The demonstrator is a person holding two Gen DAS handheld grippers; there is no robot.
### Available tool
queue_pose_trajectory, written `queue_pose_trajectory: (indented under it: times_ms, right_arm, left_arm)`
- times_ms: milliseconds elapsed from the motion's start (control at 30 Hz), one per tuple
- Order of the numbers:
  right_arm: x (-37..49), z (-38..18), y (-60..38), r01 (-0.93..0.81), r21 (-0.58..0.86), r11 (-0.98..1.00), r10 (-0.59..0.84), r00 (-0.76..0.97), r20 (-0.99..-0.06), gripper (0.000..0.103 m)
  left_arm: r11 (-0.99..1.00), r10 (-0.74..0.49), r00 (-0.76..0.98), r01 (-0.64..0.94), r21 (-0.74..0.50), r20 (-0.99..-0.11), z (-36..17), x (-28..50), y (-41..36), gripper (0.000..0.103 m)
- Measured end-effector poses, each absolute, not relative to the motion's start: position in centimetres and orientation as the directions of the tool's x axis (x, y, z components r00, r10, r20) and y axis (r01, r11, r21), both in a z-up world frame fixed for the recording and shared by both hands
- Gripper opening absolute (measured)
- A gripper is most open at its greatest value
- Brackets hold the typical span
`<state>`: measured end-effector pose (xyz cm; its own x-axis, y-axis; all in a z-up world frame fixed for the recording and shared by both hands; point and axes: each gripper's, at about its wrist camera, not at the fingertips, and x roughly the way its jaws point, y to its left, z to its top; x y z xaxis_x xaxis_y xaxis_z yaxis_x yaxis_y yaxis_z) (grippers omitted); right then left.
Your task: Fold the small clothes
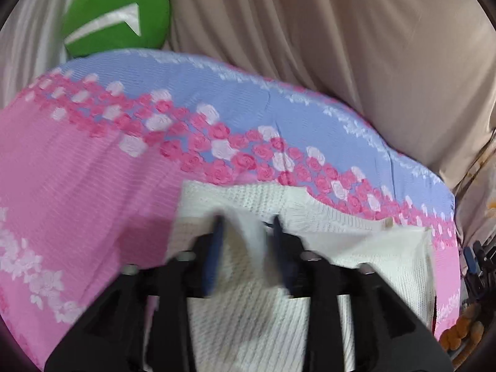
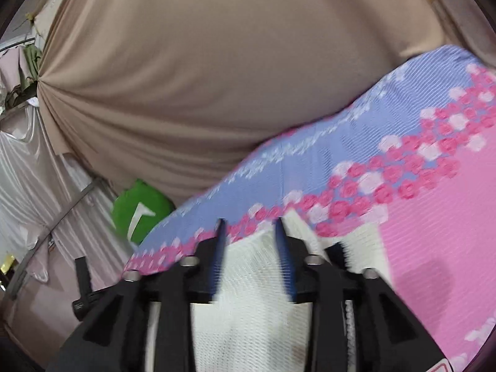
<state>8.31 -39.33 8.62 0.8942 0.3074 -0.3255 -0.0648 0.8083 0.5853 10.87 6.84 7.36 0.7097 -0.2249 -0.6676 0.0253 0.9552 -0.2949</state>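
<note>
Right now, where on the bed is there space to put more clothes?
The plain pink stretch of bedspread left of the white knit garment, below the rose band, is bare. The blue strip by the beige curtain too.

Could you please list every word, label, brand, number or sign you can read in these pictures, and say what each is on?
None is legible.
green cushion: a white angular mark, no letters.
white knit garment: a small tag at its edge, too blurred to read.
right gripper: a red-edged label at the picture's bottom edge, cut off.

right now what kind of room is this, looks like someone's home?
Probably a bedroom at home: a bed with a pink and blue rose-print bedspread, beige curtains behind it, and a green cushion at the far edge.
</note>
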Motion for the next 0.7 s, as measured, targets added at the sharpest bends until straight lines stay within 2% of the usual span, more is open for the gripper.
queue_pose_trajectory:
  times_ms: [33, 67, 133, 200, 333, 400, 433, 467, 500, 533, 567, 700]
  right_arm:
    - [7.2, 8.4, -39.3, -0.068, 0.557, 0.828, 0.304, 0.888, -0.344, 0.047]
    - [6.5, 8.2, -39.2, -0.066, 0.536, 0.842, 0.302, 0.88, -0.366, 0.047]
    - [5.0, 6.8, -38.4, -0.049, 0.458, 0.887, 0.277, 0.852, -0.444, 0.05]
    - [3.9, 5.2, -37.3, -0.018, 0.392, 0.92, 0.237, 0.821, -0.519, 0.05]
    - [3.6, 2.2, -35.8, -0.004, 0.37, 0.929, 0.246, 0.752, -0.611, 0.051]
    - [3.3, 1.5, -35.1, -0.007, 0.343, 0.939, 0.236, 0.739, -0.631, 0.051]
    - [3.2, 1.6, -34.6, -0.012, 0.316, 0.949, 0.221, 0.738, -0.638, 0.047]
    - [3.1, 1.9, -34.1, -0.019, 0.287, 0.958, 0.206, 0.739, -0.641, 0.031]
    - [3.1, 2.1, -33.9, -0.026, 0.283, 0.959, 0.21, 0.737, -0.643, 0.018]
    - [3.0, 2.4, -33.9, -0.034, 0.296, 0.955, 0.224, 0.739, -0.636, 0.01]
    - [2.6, 3.1, -34.2, -0.036, 0.316, 0.948, 0.232, 0.759, -0.609, 0.01]
    - [0.4, 5.4, -36.9, 0.017, 0.39, 0.921, 0.223, 0.797, -0.561, 0.008]
  left_arm:
    - [0.959, -0.204, 0.736, 0.017, -0.284, -0.646, 8.1, 9.7, 7.3, 0.063]
    - [0.961, -0.196, 0.759, 0.024, -0.274, -0.621, 8.7, 8.2, 8.0, 0.072]
    - [0.967, -0.188, 0.766, 0.033, -0.254, -0.615, 9.2, 6.3, 8.9, 0.078]
    - [0.966, -0.19, 0.746, 0.026, -0.258, -0.638, 8.3, 5.0, 9.7, 0.078]
    - [0.952, -0.229, 0.652, -0.005, -0.307, -0.723, 4.8, 4.2, 10.4, 0.078]
    - [0.945, -0.244, 0.606, -0.027, -0.326, -0.757, 3.1, 4.0, 10.4, 0.071]
    - [0.94, -0.262, 0.584, -0.026, -0.34, -0.768, 2.5, 3.9, 10.3, 0.057]
    - [0.943, -0.253, 0.573, -0.034, -0.331, -0.78, 2.0, 3.9, 10.3, 0.041]
    - [0.949, -0.231, 0.57, -0.047, -0.312, -0.788, 1.9, 3.8, 10.3, 0.034]
    - [0.947, -0.235, 0.567, -0.049, -0.317, -0.789, 1.9, 3.8, 10.5, 0.03]
    - [0.942, -0.248, 0.564, -0.05, -0.333, -0.788, 2.0, 3.8, 10.7, 0.026]
    - [0.945, -0.238, 0.565, -0.052, -0.322, -0.79, 3.1, 2.9, 11.6, 0.023]
